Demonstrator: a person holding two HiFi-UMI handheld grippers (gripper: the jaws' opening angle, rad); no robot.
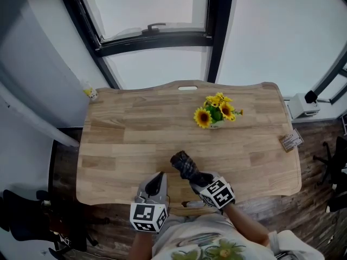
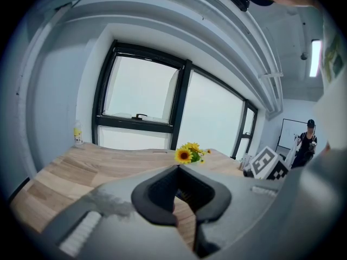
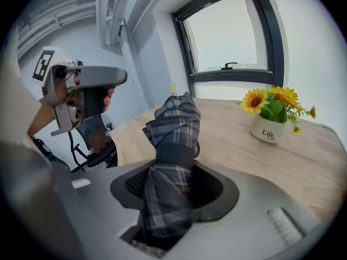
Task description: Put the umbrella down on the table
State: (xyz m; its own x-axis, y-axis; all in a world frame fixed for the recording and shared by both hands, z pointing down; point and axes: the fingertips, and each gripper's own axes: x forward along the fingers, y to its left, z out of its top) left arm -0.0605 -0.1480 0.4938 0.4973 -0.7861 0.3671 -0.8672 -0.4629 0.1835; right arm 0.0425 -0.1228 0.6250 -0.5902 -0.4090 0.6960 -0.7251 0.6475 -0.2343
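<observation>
Head view: we are holding the folded plaid umbrella point(image 1: 183, 164) in the right gripper point(image 1: 196, 177) just over the near edge of the table point(image 1: 124, 134), with its free end angling out above bare wood. We are judging that this open stretch suits the set-down because the sunflower pot point(image 1: 216, 115) is sitting well apart, toward the far edge. The left gripper point(image 1: 159, 176) is hovering just beside, at the same near edge, taking no part. Left gripper view: its jaws are meeting at the tips with nothing between them. Right gripper view: the jaws are clamping the umbrella around its strapped middle, which we are judging is keeping the bundle together. We cannot tell whether it is touching the table yet.
</observation>
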